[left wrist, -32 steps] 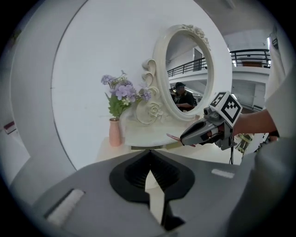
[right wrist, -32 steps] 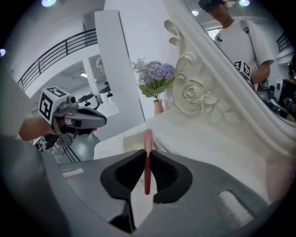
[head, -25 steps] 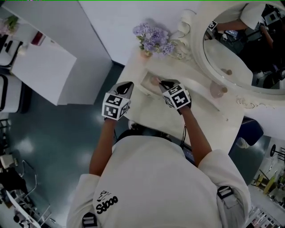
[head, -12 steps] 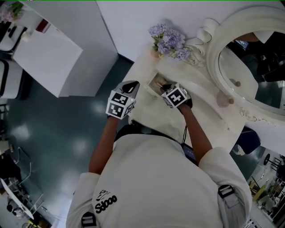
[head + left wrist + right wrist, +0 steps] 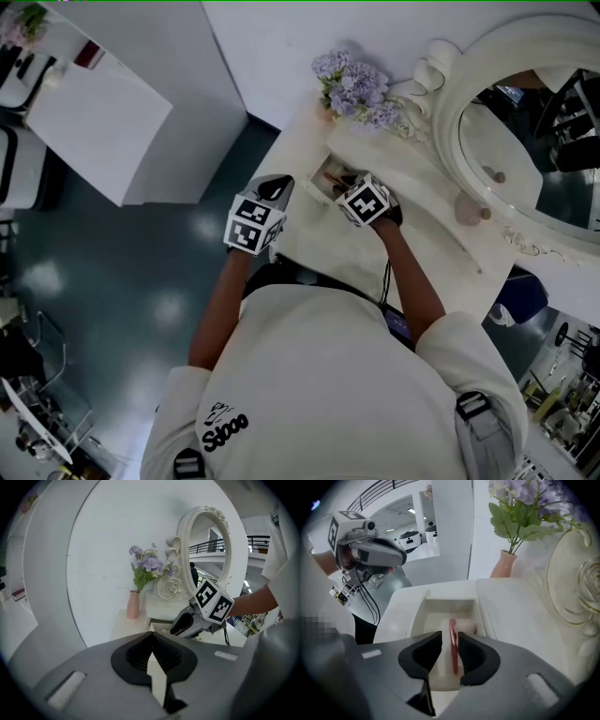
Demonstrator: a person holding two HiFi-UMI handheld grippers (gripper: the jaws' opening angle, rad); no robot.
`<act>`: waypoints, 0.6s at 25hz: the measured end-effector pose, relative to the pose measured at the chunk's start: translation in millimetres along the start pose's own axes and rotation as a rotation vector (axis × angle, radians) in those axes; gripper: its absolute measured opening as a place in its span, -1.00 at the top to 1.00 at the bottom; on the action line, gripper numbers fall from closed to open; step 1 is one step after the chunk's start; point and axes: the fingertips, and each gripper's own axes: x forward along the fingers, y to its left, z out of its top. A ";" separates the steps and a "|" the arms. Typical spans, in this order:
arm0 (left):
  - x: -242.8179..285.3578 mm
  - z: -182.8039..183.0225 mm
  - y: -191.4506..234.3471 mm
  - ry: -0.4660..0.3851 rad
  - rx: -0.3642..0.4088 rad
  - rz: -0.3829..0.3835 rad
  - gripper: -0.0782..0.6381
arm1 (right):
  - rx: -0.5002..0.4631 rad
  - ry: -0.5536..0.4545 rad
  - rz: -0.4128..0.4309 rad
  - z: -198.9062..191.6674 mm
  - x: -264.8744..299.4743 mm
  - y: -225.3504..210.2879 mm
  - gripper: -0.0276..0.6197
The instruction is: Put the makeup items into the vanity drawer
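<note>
The small vanity drawer [image 5: 419, 609] stands pulled out at the table's left end [image 5: 319, 174]. My right gripper [image 5: 449, 638] hangs over it, jaws opening. A slim pink-red makeup stick [image 5: 453, 660] stands between them, close to the right pad, with a gap on its left. A pale pink item [image 5: 465, 628] lies in the drawer behind it. In the head view the right gripper [image 5: 341, 181] points into the drawer. My left gripper [image 5: 150, 645] is shut and holds nothing. It hovers off the table's left edge [image 5: 274, 188], beside the drawer.
A pink vase of purple flowers [image 5: 356, 82] stands behind the drawer on the white vanity top [image 5: 422, 234]. The oval mirror [image 5: 525, 150] rises at the right, with a small pink bottle [image 5: 466, 208] in front. A white cabinet [image 5: 94, 117] stands to the left across the dark floor.
The head camera has swung, so the vanity sits higher and further right in view. Both grippers have stayed by the drawer, the right one reaching slightly further over it.
</note>
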 end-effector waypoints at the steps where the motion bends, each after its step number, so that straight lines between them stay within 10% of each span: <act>1: 0.8 1.1 -1.3 -0.003 0.001 -0.002 0.73 | 0.012 -0.014 -0.007 0.0 -3.7 -1.9 0.57; 15: 11.3 58.6 -48.0 -0.083 0.119 -0.068 0.73 | 0.217 -0.391 -0.334 -1.5 -146.3 -51.0 0.91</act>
